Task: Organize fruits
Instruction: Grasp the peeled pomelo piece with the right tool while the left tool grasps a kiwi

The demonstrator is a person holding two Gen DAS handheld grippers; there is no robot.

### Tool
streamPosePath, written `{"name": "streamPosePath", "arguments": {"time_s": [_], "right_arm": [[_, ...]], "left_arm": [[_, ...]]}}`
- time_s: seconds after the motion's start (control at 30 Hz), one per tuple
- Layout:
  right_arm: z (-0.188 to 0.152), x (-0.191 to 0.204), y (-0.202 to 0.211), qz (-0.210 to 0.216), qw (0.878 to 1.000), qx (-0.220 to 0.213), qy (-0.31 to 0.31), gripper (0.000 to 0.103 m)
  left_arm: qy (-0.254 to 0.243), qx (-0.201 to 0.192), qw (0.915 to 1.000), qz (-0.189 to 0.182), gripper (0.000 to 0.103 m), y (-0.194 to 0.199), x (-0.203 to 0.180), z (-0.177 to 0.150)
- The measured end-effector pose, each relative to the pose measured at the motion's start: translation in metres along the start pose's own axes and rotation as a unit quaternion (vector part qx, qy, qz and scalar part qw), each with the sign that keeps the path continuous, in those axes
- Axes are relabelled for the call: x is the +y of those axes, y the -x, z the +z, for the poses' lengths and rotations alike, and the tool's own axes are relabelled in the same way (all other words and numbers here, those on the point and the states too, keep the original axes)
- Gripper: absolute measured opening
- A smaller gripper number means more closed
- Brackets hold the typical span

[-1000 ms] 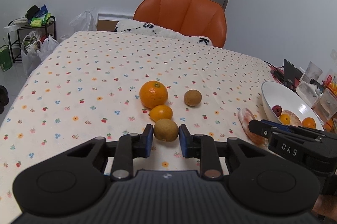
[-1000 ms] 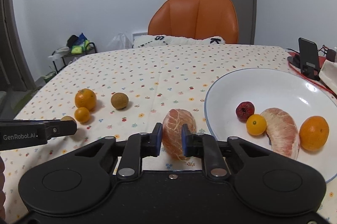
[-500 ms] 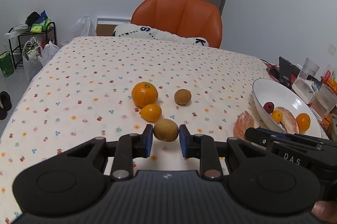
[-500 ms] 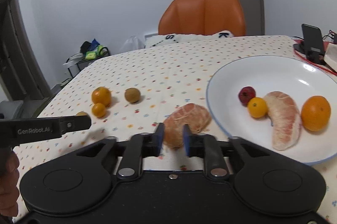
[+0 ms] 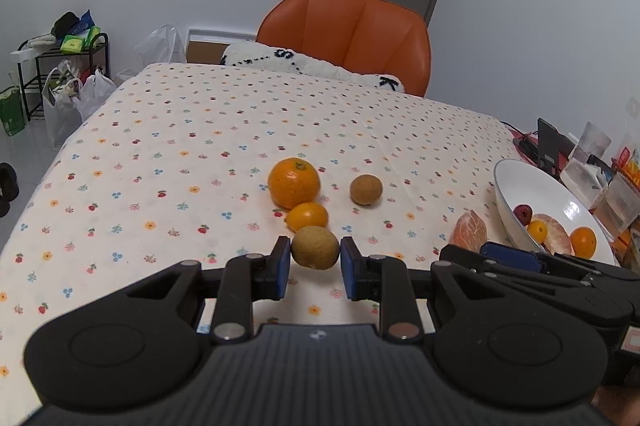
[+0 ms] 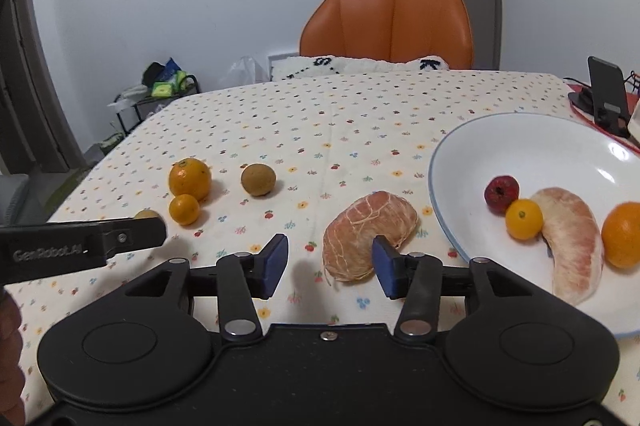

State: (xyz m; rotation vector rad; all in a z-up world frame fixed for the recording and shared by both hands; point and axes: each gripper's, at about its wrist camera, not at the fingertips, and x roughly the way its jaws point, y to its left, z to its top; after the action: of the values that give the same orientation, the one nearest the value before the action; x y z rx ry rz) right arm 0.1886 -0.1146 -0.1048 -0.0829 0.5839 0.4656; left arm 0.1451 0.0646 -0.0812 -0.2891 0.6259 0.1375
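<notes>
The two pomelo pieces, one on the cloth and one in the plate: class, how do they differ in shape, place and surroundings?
The cloth piece is stubby and rounded; the plate piece is long and curved like a crescent. The cloth piece lies on the tablecloth between the open right tongs; the plate piece lies in the white plate. The cloth piece lies alone; the plate piece has small fruits beside it. Both are peeled and pinkish.

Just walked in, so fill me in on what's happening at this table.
A person holding a tool in each hand is sorting fruit into the white plate. The left tool has its jaws closed against a brown kiwi. The right tool is open beside a peeled pomelo piece lying on the tablecloth, just outside the plate. A large orange, a small orange and another kiwi wait on the cloth.
</notes>
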Motion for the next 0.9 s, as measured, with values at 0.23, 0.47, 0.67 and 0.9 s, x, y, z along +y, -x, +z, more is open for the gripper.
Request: {"name": "streamPosePath", "arguments": {"time_s": [0.23,0.47,0.67,0.9], "right_arm": [[0.006,0.014,-0.009,-0.061,0.998,0.000,0.022,0.048],[0.008,0.014,-0.015,-0.086,0.995,0.001,0.046,0.034],[0.005,0.015,-0.010,-0.063,0.997,-0.001,0.055,0.030],[0.003,0.024,0.000,-0.003,0.998,0.003,0.060,0.026]], "left_arm": [[0.010,-0.004,0.9999,-0.005,0.025,-0.001,0.012,0.004],[0.016,-0.008,0.9997,-0.015,0.025,0.000,0.017,0.004],[0.017,-0.009,0.9997,-0.016,0.025,0.002,0.018,0.003],[0.011,-0.012,0.9998,-0.011,0.025,0.007,0.013,0.004]]}}
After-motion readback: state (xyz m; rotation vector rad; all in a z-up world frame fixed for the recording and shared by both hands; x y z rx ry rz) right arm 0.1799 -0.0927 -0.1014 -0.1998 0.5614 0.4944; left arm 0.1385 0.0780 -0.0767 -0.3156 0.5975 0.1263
